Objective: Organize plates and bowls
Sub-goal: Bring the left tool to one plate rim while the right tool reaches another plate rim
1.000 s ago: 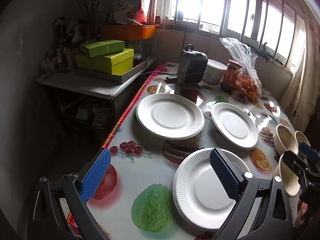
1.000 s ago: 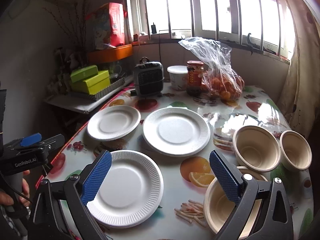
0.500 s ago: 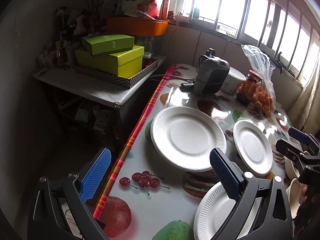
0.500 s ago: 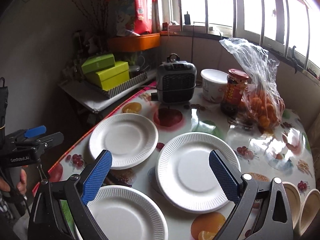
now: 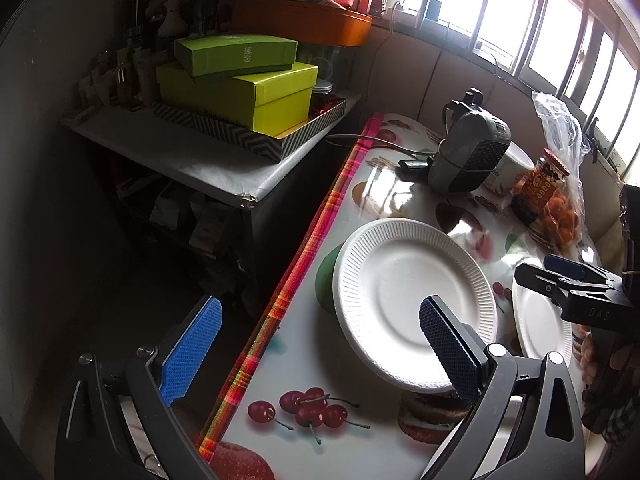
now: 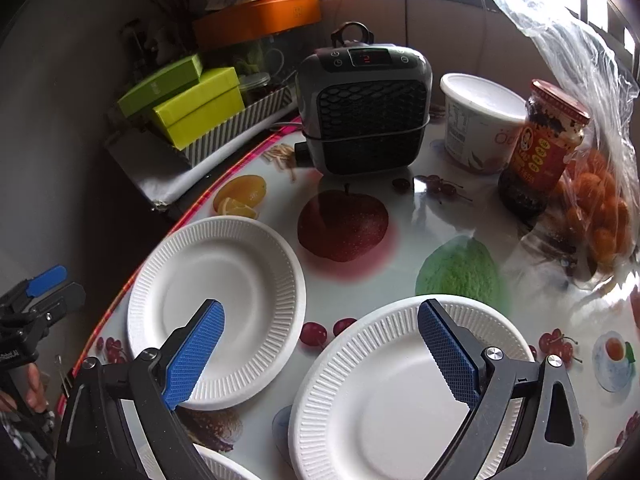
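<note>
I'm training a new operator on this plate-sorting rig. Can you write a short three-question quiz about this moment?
1. True or false: the left gripper holds a white ribbed paper plate.
2. What stands nearest the dark red-labelled glass sauce jar? A) white plastic tub B) green boxes
3. Fill in: the grey tabletop heater stands on the ____-print tablecloth.

Key: 1 false, its jaws are open and empty; 2 A; 3 fruit.
</note>
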A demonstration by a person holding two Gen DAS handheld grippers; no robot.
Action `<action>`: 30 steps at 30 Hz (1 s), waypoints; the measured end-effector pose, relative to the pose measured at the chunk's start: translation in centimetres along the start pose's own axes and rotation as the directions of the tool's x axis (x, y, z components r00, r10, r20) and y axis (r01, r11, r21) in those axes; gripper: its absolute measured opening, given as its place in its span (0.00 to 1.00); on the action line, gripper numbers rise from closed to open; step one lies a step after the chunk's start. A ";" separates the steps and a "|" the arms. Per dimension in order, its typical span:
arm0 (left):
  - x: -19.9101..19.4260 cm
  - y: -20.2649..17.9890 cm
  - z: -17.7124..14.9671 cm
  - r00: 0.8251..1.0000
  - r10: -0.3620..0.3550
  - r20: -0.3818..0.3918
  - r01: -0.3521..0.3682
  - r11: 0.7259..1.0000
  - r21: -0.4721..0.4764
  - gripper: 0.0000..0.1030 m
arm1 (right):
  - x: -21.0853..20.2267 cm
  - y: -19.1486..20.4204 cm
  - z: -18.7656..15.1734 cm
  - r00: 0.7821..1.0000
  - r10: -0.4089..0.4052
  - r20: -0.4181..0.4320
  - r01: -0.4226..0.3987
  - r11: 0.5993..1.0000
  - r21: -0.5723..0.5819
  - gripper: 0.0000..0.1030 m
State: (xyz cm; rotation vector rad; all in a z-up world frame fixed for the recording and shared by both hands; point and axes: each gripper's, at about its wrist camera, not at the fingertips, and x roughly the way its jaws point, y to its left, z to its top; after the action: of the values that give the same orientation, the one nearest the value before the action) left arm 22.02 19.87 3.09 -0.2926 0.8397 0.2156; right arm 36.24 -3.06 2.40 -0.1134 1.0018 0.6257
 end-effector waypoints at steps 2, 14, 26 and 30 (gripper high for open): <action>0.6 0.0 0.2 1.000 -0.007 -0.010 0.007 1.000 -0.014 0.94 | 1.0 -0.1 0.4 1.000 0.017 -0.016 -0.017 1.000 0.009 0.94; 3.4 -0.5 0.3 0.996 -0.049 -0.071 0.047 0.998 -0.032 0.79 | 5.0 1.1 1.1 0.993 0.040 -0.107 -0.045 0.998 -0.045 0.74; 4.4 -0.3 0.2 0.993 -0.057 -0.100 0.052 0.997 -0.059 0.62 | 6.0 0.5 1.2 0.991 0.059 -0.123 -0.062 0.998 -0.020 0.57; 4.6 -0.3 0.1 0.993 -0.050 -0.108 0.044 0.997 -0.062 0.62 | 6.0 0.5 1.2 0.991 0.058 -0.124 -0.061 0.998 -0.019 0.53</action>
State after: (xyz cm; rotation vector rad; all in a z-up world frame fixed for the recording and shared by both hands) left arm 25.18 19.91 -0.33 -0.3825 0.9351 0.1820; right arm 39.16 0.44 -1.73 -0.1447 1.1209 0.6912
